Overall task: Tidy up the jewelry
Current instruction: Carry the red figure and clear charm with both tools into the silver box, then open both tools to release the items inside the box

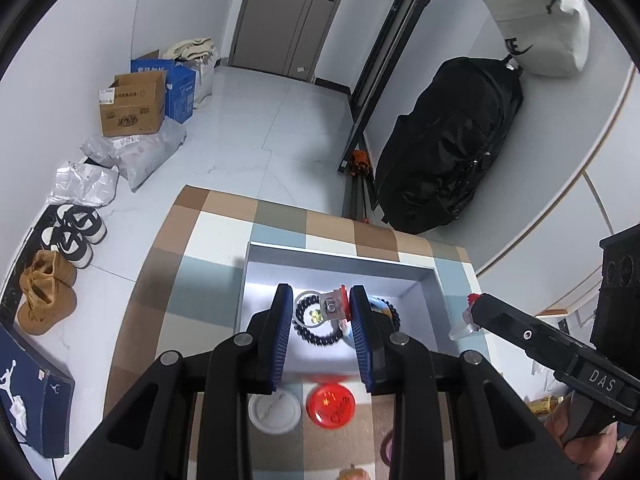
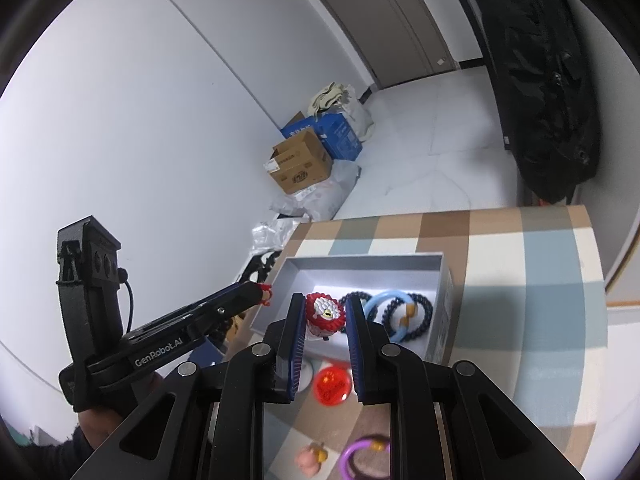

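On the left, my left hand-held gripper (image 1: 321, 290) pinches a small clip (image 1: 335, 305). The clip is shiny silver with a red edge. It hangs in the air by the left side of the box (image 1: 340, 264).

The box is gray and open. It sits on the checkered surface (image 1: 208, 240). Inside lie black bead bracelets (image 2: 408, 312) and a light blue ring (image 2: 390, 300). In front of the box, on the surface, I see a white disc (image 1: 274, 408), a red badge (image 1: 330, 404) and a purple ring (image 2: 362, 454).

On the right, my right hand-held gripper (image 2: 325, 299) is squeezed tight on a round pin (image 2: 325, 312). The pin has a red frilly rim and a white bumpy middle. It is up in the air by the right side of the box, well apart from the clip.
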Demonstrator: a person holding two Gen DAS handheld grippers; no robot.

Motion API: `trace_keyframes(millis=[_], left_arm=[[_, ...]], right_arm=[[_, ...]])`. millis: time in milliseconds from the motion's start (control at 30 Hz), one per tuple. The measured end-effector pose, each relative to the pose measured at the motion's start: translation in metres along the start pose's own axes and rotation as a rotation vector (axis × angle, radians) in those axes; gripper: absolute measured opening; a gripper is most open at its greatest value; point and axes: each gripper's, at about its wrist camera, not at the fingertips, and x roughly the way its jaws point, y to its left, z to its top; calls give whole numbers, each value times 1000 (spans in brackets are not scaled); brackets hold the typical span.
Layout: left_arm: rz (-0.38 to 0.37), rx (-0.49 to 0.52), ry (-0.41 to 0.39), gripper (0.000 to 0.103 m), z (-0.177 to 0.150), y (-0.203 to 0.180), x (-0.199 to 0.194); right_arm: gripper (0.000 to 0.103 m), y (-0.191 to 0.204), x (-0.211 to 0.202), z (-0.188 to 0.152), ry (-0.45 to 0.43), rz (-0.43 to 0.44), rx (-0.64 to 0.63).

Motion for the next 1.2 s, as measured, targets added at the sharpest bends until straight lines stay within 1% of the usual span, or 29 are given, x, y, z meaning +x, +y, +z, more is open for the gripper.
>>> trace_keyframes(millis=[233, 433, 567, 667, 800, 900, 1100, 1200], left_arm=[[16, -9, 25, 23, 8, 2, 22], [20, 19, 32, 23, 11, -5, 32], [35, 48, 39, 23, 11, -10, 39], [40, 40, 43, 23, 10, -8, 42], [27, 23, 64, 23, 10, -5, 47], [39, 39, 62, 23, 10, -10, 48], [43, 40, 80, 24, 9, -12, 55], [35, 27, 96, 24, 10, -13, 56]], right_arm=[[19, -12, 22, 10, 1, 8, -2], [19, -24, 38, 14, 15, 26, 11], [19, -26, 45, 18, 22, 29, 10], [19, -28, 45, 18, 27, 34, 13], [19, -34, 47, 18, 32, 30, 25], [19, -38, 47, 18, 37, 38, 46], [19, -37, 48, 18, 34, 44, 37], [21, -40, 48, 18, 32, 49, 45]])
